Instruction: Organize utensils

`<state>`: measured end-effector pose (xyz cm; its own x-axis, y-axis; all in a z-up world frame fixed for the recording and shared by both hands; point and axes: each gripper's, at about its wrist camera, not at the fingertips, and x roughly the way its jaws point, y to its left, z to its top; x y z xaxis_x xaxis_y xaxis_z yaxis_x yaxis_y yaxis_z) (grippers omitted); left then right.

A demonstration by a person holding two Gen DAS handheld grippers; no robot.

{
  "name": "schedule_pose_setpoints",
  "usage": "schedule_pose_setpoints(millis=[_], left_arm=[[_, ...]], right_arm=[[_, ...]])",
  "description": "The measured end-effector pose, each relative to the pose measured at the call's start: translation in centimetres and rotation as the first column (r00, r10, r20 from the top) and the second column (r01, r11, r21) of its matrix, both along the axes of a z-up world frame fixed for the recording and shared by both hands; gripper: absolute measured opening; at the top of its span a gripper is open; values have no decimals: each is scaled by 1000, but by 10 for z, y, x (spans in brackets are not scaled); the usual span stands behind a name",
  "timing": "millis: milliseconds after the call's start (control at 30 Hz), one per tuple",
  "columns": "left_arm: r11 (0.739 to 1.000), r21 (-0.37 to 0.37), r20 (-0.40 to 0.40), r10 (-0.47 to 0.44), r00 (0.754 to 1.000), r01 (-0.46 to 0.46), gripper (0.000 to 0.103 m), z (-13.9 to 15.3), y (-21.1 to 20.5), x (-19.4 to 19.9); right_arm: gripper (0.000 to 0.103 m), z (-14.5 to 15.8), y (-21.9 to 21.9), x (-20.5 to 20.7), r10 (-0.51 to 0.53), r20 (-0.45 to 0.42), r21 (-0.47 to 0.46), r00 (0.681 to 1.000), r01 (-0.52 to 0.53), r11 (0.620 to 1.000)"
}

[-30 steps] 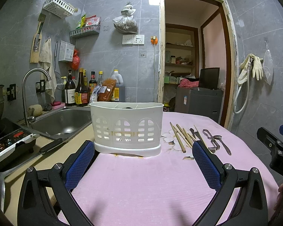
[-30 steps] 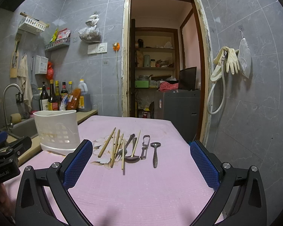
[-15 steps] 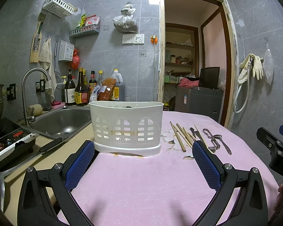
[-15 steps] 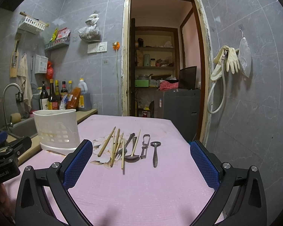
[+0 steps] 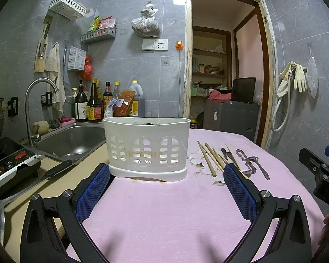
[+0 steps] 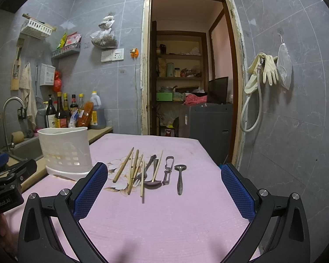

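Observation:
A white slotted utensil caddy (image 5: 147, 146) (image 6: 64, 151) stands on the pink cloth (image 5: 175, 208) (image 6: 164, 214), straight ahead of my left gripper (image 5: 166, 190), which is open and holds nothing. Right of the caddy lie several wooden chopsticks (image 5: 209, 159) (image 6: 132, 167), a fork and spoon (image 6: 152, 176), a metal peeler (image 5: 245, 161) (image 6: 167, 171) and a small metal scoop (image 5: 260, 166) (image 6: 179, 177). My right gripper (image 6: 164, 188) is open too, hovering short of this row with nothing between its fingers.
A steel sink (image 5: 70, 141) with a tap (image 5: 33, 109) lies left of the caddy, sauce bottles (image 5: 92, 107) behind it. A hob (image 5: 8, 166) and a black-handled knife (image 5: 57, 168) sit at the near left. An open doorway (image 6: 186, 76) is behind the table.

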<state>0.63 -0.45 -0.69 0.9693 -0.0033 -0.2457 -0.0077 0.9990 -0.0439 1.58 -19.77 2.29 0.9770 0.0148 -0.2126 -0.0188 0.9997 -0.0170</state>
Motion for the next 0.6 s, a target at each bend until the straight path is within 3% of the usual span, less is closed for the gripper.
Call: schedule_pose_setpoints(millis=[400, 600], left_arm=[[1000, 13, 4, -4, 1000, 4, 102, -2, -2, 2], [999, 38, 36, -28, 999, 27, 102, 13, -13, 11]], right_arm=[[103, -6, -4, 4, -5, -4, -2, 1000, 5, 1000], [103, -2, -8, 10, -11, 9, -23, 1000, 11, 1000]])
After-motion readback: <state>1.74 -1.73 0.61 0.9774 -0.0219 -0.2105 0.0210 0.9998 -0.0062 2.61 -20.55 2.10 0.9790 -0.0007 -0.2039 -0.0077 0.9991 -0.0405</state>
